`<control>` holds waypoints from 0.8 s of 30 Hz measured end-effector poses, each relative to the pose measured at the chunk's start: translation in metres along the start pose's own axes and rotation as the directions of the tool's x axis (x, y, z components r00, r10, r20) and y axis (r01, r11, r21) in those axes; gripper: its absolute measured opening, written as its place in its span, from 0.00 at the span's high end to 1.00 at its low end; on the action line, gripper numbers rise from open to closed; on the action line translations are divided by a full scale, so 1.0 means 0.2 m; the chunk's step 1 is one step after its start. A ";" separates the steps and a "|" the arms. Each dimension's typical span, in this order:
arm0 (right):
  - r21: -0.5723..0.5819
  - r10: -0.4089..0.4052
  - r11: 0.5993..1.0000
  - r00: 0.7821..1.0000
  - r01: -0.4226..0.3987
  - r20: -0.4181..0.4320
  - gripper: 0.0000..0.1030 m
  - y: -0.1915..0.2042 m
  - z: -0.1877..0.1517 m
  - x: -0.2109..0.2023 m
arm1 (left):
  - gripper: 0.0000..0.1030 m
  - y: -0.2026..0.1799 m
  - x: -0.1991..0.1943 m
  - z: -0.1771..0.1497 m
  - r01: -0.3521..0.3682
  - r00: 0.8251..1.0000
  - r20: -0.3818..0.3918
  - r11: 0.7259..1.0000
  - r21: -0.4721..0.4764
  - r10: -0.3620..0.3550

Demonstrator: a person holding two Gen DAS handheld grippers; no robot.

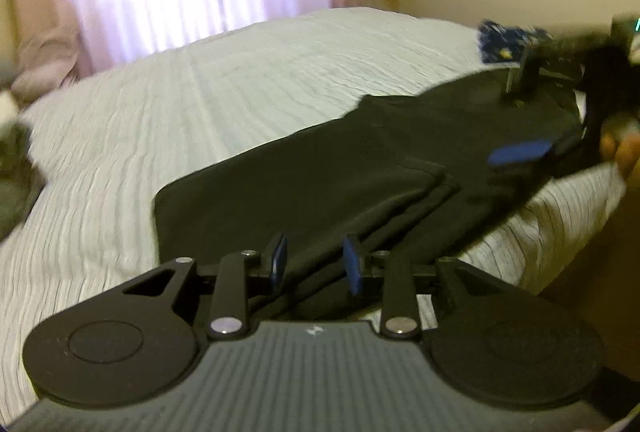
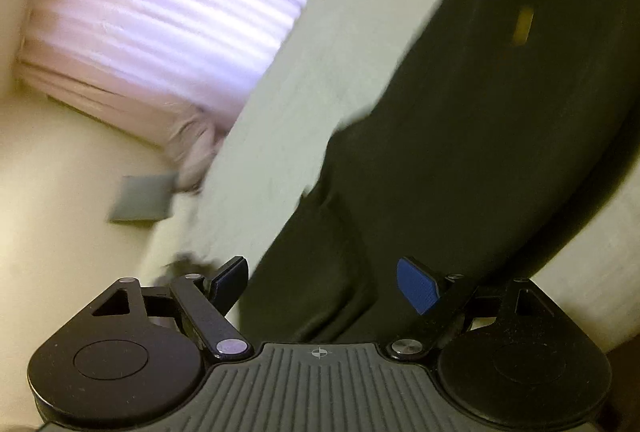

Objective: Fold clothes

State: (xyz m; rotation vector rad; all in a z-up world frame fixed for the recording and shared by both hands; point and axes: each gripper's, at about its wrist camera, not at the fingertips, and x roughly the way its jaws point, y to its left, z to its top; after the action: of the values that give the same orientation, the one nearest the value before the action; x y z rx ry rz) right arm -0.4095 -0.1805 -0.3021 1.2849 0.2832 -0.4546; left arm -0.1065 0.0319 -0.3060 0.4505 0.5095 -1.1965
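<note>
Both my views are smeared with blur, and I can't make out the patterned blue thing (image 1: 508,40) at the bed's far corner. I count one black garment (image 1: 320,172) (lying flat on the white bedspread (image 1: 200,92)) and two grippers. My left gripper (image 1: 316,262) stands narrowly parted over its near edge, gripping nothing; my right gripper (image 2: 324,282) gapes wide over the cloth, also holding nothing

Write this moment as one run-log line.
stage: mid-fold | black garment: flat on white bedspread | left gripper: open, garment between fingers | right gripper: open above garment
</note>
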 end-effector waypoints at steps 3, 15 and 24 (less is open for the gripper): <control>0.057 -0.052 0.997 0.996 0.056 -0.076 0.45 -0.01 0.00 0.12 | 0.73 0.11 -0.03 -0.03 -0.001 1.000 -0.007 0.995 -0.096 0.000; 0.033 -0.170 0.985 0.985 0.170 -0.004 0.45 -0.02 -0.06 0.29 | 0.75 0.30 -0.01 -0.15 0.010 1.000 -0.009 0.958 -0.286 -0.013; 0.154 -0.110 0.982 0.994 0.108 0.000 0.45 -0.12 -0.15 0.16 | 0.75 0.33 -0.01 -0.17 0.006 1.000 -0.003 0.944 -0.329 -0.007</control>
State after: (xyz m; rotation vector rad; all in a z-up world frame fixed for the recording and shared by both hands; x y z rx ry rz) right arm -0.3917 -0.1626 -0.3438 1.4220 0.3171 -0.5844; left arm -0.0490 0.0726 -0.3281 0.1645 0.7008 -1.0911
